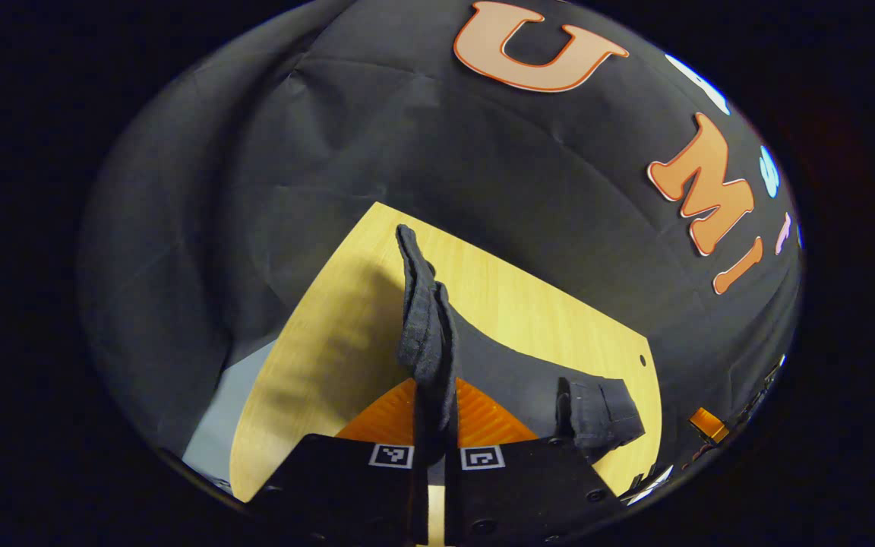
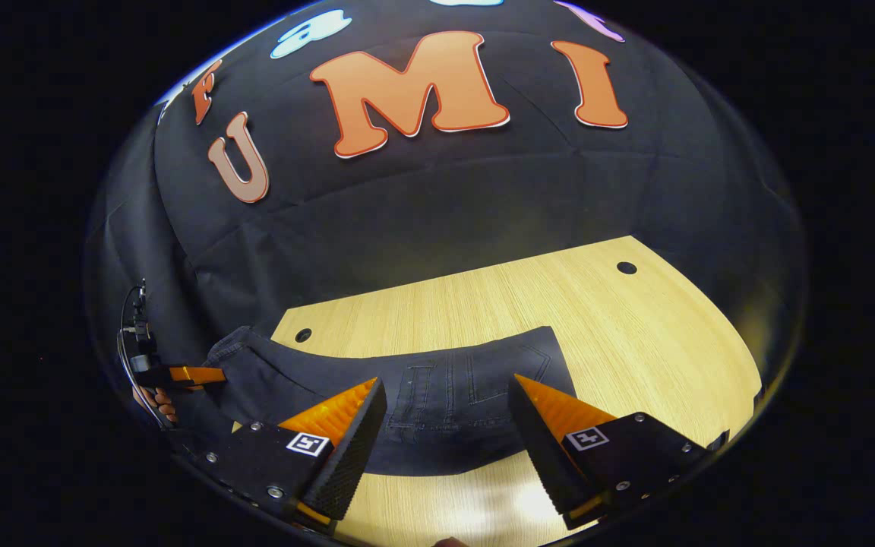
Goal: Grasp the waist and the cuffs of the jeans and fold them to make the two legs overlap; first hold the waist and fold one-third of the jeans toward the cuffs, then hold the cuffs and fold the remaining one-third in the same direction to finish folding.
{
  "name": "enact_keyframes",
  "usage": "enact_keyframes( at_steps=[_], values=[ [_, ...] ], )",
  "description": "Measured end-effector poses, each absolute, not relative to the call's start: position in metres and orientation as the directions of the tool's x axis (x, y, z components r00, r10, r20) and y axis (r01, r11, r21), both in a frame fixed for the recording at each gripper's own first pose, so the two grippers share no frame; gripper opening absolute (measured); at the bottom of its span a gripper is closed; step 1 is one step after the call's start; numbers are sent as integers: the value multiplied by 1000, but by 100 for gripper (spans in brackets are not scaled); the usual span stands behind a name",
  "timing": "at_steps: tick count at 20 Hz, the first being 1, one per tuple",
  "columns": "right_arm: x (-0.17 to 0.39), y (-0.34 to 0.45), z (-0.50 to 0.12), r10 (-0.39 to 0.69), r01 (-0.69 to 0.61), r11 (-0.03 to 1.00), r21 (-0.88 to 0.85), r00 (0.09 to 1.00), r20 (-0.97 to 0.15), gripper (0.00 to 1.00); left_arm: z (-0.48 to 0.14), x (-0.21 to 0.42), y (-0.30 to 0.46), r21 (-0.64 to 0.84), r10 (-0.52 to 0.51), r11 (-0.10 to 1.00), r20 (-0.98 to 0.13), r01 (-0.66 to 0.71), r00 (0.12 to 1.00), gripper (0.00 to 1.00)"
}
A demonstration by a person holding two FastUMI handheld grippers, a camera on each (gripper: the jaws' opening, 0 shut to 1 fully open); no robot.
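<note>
Dark jeans (image 2: pixel 437 395) lying flat on the wooden table (image 2: pixel 635 327), long axis running sideways across the right gripper view. Right gripper (image 2: pixel 445 433) wide open, hovering just above the near edge of the cloth, touching nothing; pocket area directly ahead between the two fingers. Left gripper (image 1: pixel 434 425) closed on a raised fold of the jeans (image 1: pixel 426 334), cloth standing up between both fingers and stretching away to the right. Probably left end already held, right end nearer to the open fingers: a short move forward and down needed for a grip there.
</note>
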State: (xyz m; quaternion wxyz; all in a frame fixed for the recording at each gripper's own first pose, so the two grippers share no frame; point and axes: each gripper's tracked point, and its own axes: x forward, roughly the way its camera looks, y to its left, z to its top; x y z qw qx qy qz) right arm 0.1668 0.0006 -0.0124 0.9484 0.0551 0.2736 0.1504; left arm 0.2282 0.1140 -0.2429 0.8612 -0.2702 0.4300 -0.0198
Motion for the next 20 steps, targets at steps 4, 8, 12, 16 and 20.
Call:
enact_keyframes(
  at_steps=[4, 8, 12, 16, 20],
  values=[
    [175, -13, -5, 337, -279, 941, 190, 811, -477, 97, -209, 226, 97, -492, -272, 858, -679, -146, 682, 7],
    [188, -35, 1, 374, -316, 927, 201, 801, -468, 97, -159, 233, 57, -490, -267, 864, -638, -114, 722, 8],
    [204, -60, 5, 405, -328, 913, 241, 798, -446, 97, -120, 242, -10, -485, -285, 872, -610, -63, 739, 8],
    [216, -86, 5, 426, -338, 902, 268, 793, -436, 97, -94, 245, -82, -468, -326, 884, -589, 16, 739, 8],
    [224, -112, 6, 441, -349, 894, 280, 792, -422, 97, -83, 246, -156, -461, -375, 883, -582, 86, 722, 8]
  ],
)
